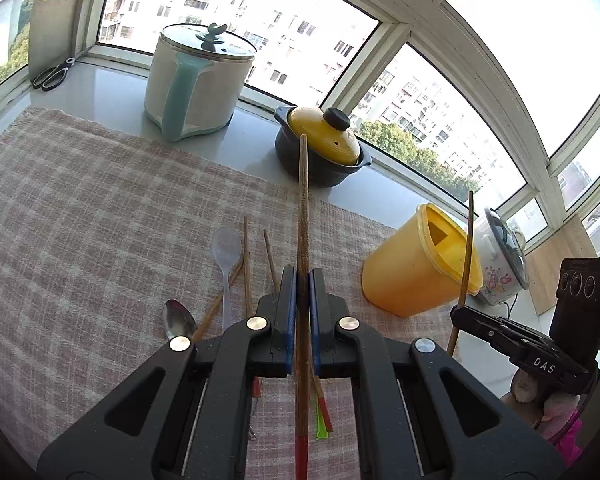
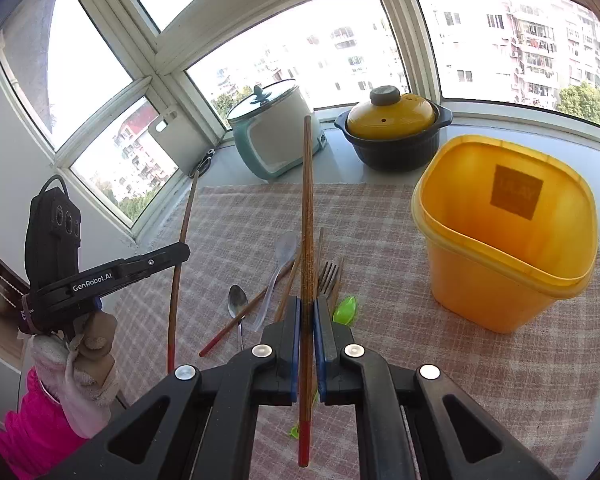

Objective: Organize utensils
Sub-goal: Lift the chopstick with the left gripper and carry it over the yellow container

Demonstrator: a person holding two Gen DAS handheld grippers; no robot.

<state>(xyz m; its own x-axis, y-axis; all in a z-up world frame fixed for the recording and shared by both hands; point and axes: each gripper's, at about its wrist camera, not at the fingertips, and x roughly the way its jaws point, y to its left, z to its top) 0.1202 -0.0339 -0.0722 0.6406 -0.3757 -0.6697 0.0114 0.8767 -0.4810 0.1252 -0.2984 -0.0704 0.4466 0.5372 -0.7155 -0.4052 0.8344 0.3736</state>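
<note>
Checked cloth on windowsill counter; both tongs clamped on chopsticks.

On the side of the right gripper, as your left wrist camera sees it, you can read the white letters "DAS".

On the side of the left gripper, as your right wrist camera sees it, you can read "GenRobot.AI" in white.

The yellow bucket carries a square label that shows through its far wall; you can see lettering on it, but it is too faint to read.
</note>
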